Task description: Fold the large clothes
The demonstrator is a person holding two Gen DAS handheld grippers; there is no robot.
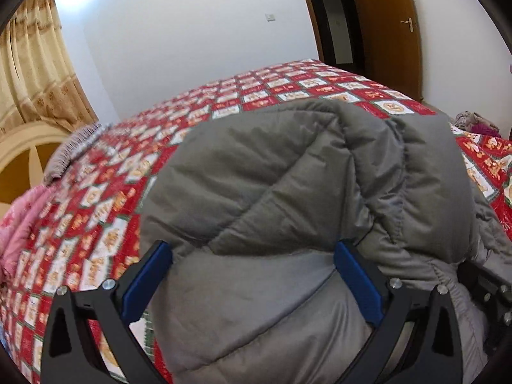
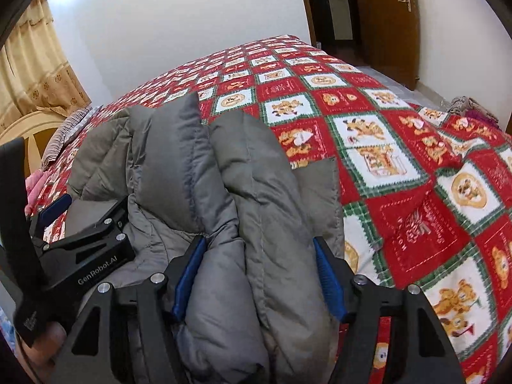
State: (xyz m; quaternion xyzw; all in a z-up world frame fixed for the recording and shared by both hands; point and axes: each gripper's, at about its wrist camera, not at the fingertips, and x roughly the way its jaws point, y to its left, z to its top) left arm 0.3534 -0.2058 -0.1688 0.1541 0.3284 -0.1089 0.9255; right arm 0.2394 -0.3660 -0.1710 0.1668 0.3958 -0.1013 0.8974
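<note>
The jacket [image 2: 224, 192] lies bunched on the bed [image 2: 400, 192], and you have its padded folds squeezed between the pads of both your left gripper [image 1: 252, 265] and your right gripper [image 2: 259, 265].

Bed [image 2: 400, 166] under a red, white and green patchwork cover. Grey padded jacket [image 2: 224, 176] lies bunched on the bed's near side. Pink cloth [image 1: 19, 224] left of jacket; small heap of clothes [image 2: 473, 108] far right of jacket.
</note>
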